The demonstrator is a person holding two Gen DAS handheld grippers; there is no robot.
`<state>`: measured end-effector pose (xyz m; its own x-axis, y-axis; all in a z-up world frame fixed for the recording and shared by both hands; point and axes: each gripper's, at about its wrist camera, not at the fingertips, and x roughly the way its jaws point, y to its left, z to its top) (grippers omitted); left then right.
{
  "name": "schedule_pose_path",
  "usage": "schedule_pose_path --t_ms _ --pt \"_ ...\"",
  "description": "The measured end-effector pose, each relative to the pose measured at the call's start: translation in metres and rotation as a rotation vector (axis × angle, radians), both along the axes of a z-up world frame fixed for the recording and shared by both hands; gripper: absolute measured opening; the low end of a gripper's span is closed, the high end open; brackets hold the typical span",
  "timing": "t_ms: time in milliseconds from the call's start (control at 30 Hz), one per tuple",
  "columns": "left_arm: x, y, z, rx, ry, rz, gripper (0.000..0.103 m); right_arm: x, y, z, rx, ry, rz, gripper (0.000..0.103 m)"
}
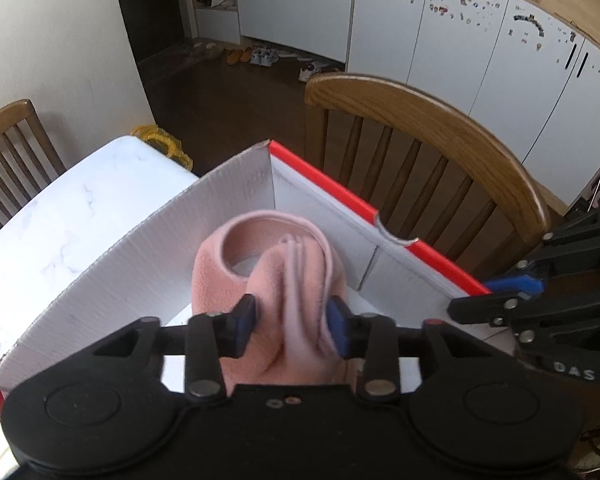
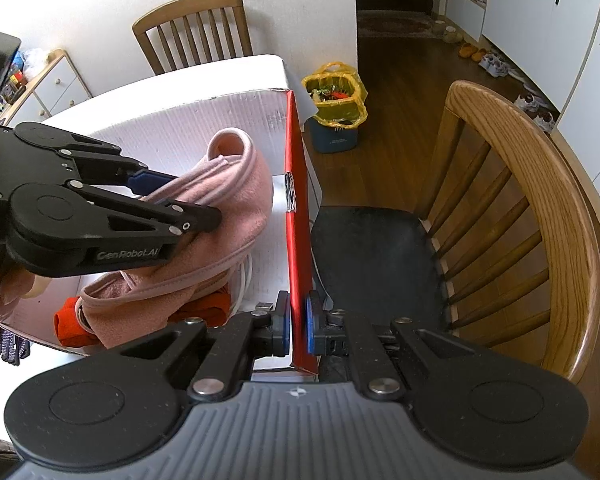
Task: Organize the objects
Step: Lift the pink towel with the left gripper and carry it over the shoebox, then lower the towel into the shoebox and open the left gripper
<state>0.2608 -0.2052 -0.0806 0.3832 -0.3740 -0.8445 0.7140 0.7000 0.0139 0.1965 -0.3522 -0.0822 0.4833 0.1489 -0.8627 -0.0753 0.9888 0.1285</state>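
A white cardboard box (image 1: 120,248) with red outer walls (image 2: 298,220) stands on the table. A pink fleece garment (image 1: 260,264) lies rolled inside it, over an orange cloth (image 2: 70,326) and a white cable (image 2: 246,280). My left gripper (image 1: 292,322) reaches down into the box. Its jaws stand apart with a fold of the fleece loosely between the blue pads. The right wrist view shows the left gripper (image 2: 192,198) from the side, a hand on its handle. My right gripper (image 2: 298,326) is shut on the box's red side wall near its near corner.
The white marble table (image 1: 60,220) extends left of the box. A wooden chair (image 2: 520,200) with a black seat stands right beside the red wall. A bin with a yellow bag (image 2: 336,100) sits on the floor beyond. Dotted gloves (image 2: 12,348) lie at the table's left.
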Motion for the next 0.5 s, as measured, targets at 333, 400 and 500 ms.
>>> schedule_pose_path --t_ms 333,400,500 --pt "-0.010 0.017 0.023 -0.069 -0.034 0.044 0.058 -0.001 0.001 -0.001 -0.012 0.001 0.005 0.007" --pt "-0.013 0.023 0.029 -0.081 -0.044 0.054 0.061 -0.001 0.001 0.000 -0.015 0.002 0.006 0.007" --pt "-0.018 0.033 0.037 -0.098 -0.064 0.070 0.063 -0.002 0.003 0.000 -0.023 0.003 0.008 0.007"
